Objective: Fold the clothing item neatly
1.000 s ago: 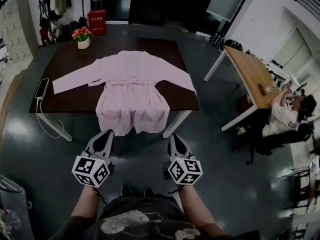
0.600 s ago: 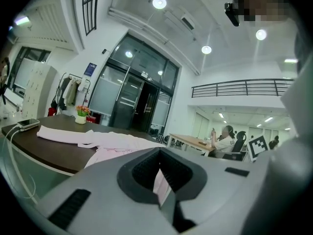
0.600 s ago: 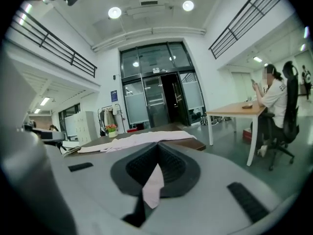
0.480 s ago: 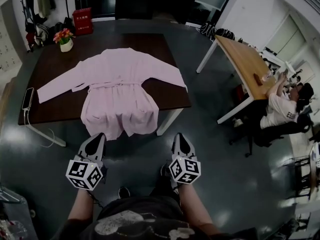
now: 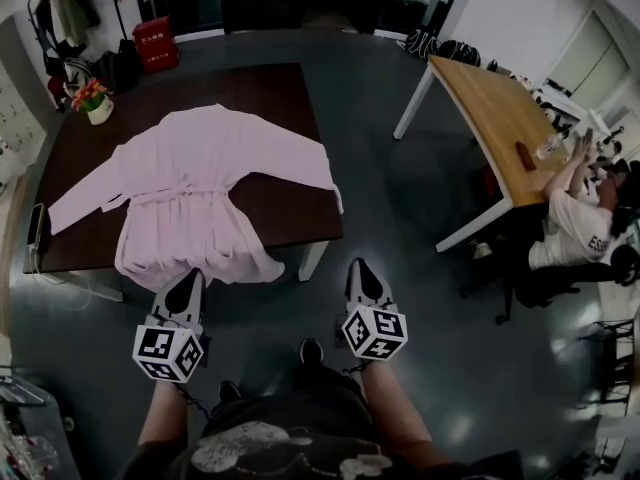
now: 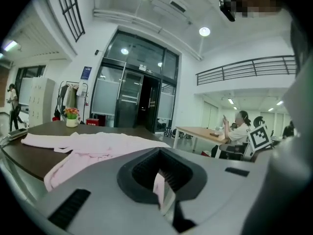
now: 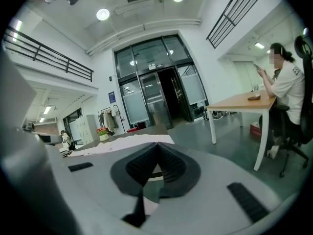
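- Grey polished floor (image 5: 440, 308) of a large hall lies under both grippers, which are held out side by side ahead of the person's body.
- Left gripper (image 5: 189, 278): jaws pressed together with nothing between them. It points at the near table edge, its tip just short of the hanging hem and apart from it.
- Right gripper (image 5: 360, 270): jaws likewise closed and empty, over bare floor, just beside the white table leg (image 5: 311, 259) at the near right corner.
- Pink robe (image 5: 195, 188) lies spread flat on the dark table (image 5: 285, 93), sleeves out to both sides, belt tied across the waist, hem draped over the near edge.
- Flower pot (image 5: 97, 104) stands at the table's far left corner, well apart from the robe.
- Phone (image 5: 37, 223) lies at the table's left edge, near the left sleeve's cuff.
- Wooden table (image 5: 495, 118) stands off to the right, with a seated person (image 5: 580, 228) in a white top at it.
- Red box (image 5: 155, 44) and a coat rack (image 5: 60, 13) stand at the back.
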Tool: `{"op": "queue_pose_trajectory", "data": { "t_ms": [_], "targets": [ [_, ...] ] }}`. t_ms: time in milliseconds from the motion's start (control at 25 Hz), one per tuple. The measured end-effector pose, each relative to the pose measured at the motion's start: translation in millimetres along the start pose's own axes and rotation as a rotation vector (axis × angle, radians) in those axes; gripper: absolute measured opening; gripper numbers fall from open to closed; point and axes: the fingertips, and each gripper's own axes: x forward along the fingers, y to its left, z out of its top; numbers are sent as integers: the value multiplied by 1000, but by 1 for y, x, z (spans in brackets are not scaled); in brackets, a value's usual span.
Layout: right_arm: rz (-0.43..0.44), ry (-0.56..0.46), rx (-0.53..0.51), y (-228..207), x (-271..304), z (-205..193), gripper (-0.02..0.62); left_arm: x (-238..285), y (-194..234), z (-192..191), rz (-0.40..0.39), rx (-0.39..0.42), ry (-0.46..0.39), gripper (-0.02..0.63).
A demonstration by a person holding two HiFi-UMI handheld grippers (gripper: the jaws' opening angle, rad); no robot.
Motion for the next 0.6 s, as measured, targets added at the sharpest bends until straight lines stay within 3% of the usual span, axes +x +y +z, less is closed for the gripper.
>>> {"op": "queue_pose_trajectory", "data": {
  "t_ms": [280,600],
  "targets": [
    [3,56,-38,-81,36,13,-9,61,-54,-10,45,-40,55,11],
    [27,143,-6,-90,69,-21,-8,107,-56,-16,25,-21,115,11]
  ]
}}
